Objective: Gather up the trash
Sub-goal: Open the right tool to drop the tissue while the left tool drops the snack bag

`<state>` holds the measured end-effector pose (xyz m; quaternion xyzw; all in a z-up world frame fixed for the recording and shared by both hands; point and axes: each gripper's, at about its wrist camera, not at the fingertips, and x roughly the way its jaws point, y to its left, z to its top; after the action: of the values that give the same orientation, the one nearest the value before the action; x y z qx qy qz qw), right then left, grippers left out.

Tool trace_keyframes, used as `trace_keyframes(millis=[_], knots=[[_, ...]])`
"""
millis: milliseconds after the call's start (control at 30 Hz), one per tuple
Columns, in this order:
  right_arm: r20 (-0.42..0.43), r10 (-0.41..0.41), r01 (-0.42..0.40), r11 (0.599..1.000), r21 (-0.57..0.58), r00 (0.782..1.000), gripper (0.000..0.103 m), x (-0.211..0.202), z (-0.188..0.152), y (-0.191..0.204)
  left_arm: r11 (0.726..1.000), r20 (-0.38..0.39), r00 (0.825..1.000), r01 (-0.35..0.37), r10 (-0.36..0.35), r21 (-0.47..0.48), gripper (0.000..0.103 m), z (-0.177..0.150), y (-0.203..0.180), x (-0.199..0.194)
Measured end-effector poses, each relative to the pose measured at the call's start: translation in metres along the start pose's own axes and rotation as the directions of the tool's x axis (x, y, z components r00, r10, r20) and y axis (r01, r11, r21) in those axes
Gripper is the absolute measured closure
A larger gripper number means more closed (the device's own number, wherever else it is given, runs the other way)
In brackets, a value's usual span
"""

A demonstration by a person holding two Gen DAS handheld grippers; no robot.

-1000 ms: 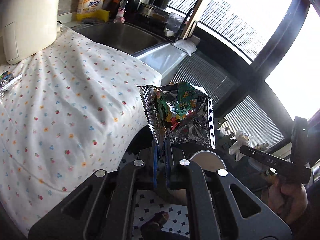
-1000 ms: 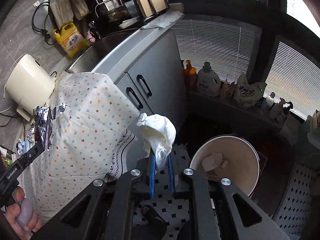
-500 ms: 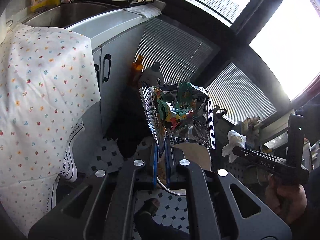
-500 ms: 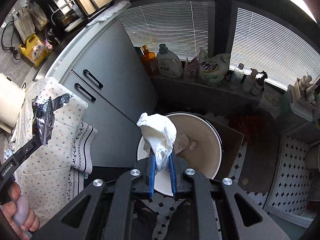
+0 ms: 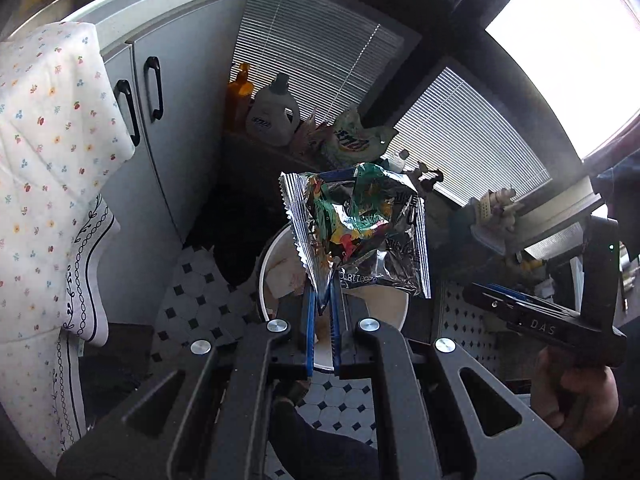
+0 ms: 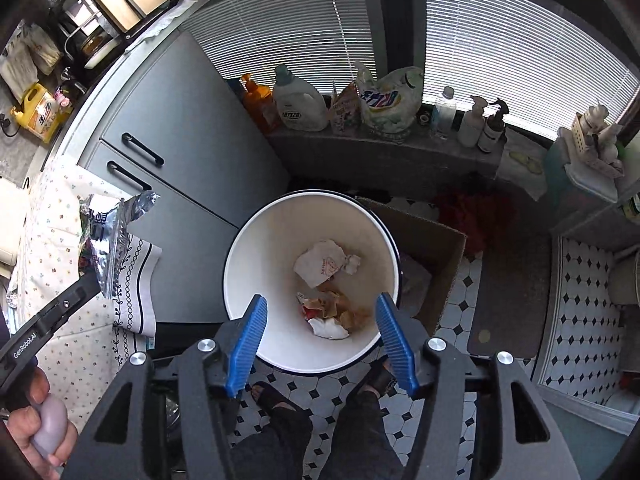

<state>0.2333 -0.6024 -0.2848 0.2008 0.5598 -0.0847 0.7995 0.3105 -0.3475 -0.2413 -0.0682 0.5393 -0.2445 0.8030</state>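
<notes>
A: While the right gripper (image 6: 320,320) is hanging over the white bin (image 6: 240,248), its blue jaws are spreading apart with nothing between them

B: And down inside the bin, crumpled paper (image 6: 322,266) is lying against the bottom beside some reddish scraps (image 6: 336,308)

A: Over on the other side, the left gripper (image 5: 323,300) is pinching a foil snack wrapper (image 5: 356,232) by its lower corner, jaws pressed tight together on it

B: That wrapper is standing up above the fingers, and the bin's rim is showing just behind and below it

A: A floral cloth (image 5: 44,152) is draping down at the left, next to the grey cabinet doors (image 5: 168,128)

B: Detergent bottles (image 6: 298,106) are lining the sill under the blinds, well clear of the bin, and the person's sandalled feet are showing on the tiled floor (image 6: 460,320)
</notes>
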Motion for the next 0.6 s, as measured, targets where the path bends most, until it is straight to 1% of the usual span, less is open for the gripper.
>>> trace_keyframes(millis=[167, 300, 333, 367, 400, 433, 467, 500, 533, 567, 600], knots=[[0.024, -0.028, 0.027, 0.998, 0.052, 0.999, 0.044, -0.015, -0.004, -0.029, 0.999, -0.063, 0.997, 0.038, -0.035, 0.038, 0.096, -0.005, -0.023, 0.028], [0.039, -0.048, 0.044, 0.995, 0.085, 0.998, 0.041, -0.024, -0.007, -0.047, 0.995, -0.113, 0.991, 0.076, -0.068, 0.064, 0.095, -0.007, -0.042, 0.048], [0.041, -0.050, 0.046, 0.995, 0.091, 0.998, 0.041, -0.025, -0.007, -0.050, 0.995, -0.123, 0.989, 0.086, -0.078, 0.060, 0.089, -0.007, -0.044, 0.052], [0.043, -0.051, 0.047, 0.994, 0.097, 0.998, 0.041, -0.027, -0.007, -0.053, 0.994, -0.133, 0.987, 0.097, -0.089, 0.054, 0.081, -0.007, -0.046, 0.055], [0.045, -0.051, 0.047, 0.994, 0.102, 0.998, 0.041, -0.028, -0.007, -0.055, 0.993, -0.134, 0.986, 0.103, -0.096, 0.052, 0.075, -0.007, -0.047, 0.056], [0.046, -0.051, 0.046, 0.993, 0.106, 0.998, 0.041, -0.028, -0.007, -0.056, 0.993, -0.127, 0.987, 0.102, -0.095, 0.053, 0.063, -0.007, -0.047, 0.055], [0.047, -0.050, 0.044, 0.993, 0.107, 0.998, 0.041, -0.028, -0.007, -0.055, 0.994, -0.116, 0.989, 0.097, -0.090, 0.058, 0.057, -0.007, -0.048, 0.053], [0.047, -0.048, 0.043, 0.993, 0.106, 0.998, 0.041, -0.028, -0.007, -0.054, 0.994, -0.108, 0.991, 0.091, -0.083, 0.066, 0.055, -0.006, -0.048, 0.050], [0.047, -0.045, 0.040, 0.994, 0.103, 0.998, 0.041, -0.028, -0.007, -0.053, 0.994, -0.100, 0.992, 0.080, -0.073, 0.071, 0.050, -0.005, -0.046, 0.046], [0.048, -0.043, 0.038, 0.994, 0.100, 0.998, 0.039, -0.027, -0.006, -0.050, 0.995, -0.091, 0.994, 0.068, -0.061, 0.073, 0.043, -0.003, -0.044, 0.042], [0.052, -0.039, 0.033, 0.995, 0.094, 0.998, 0.036, -0.026, -0.005, -0.046, 0.996, -0.078, 0.996, 0.056, -0.051, 0.069, 0.039, -0.002, -0.040, 0.037]])
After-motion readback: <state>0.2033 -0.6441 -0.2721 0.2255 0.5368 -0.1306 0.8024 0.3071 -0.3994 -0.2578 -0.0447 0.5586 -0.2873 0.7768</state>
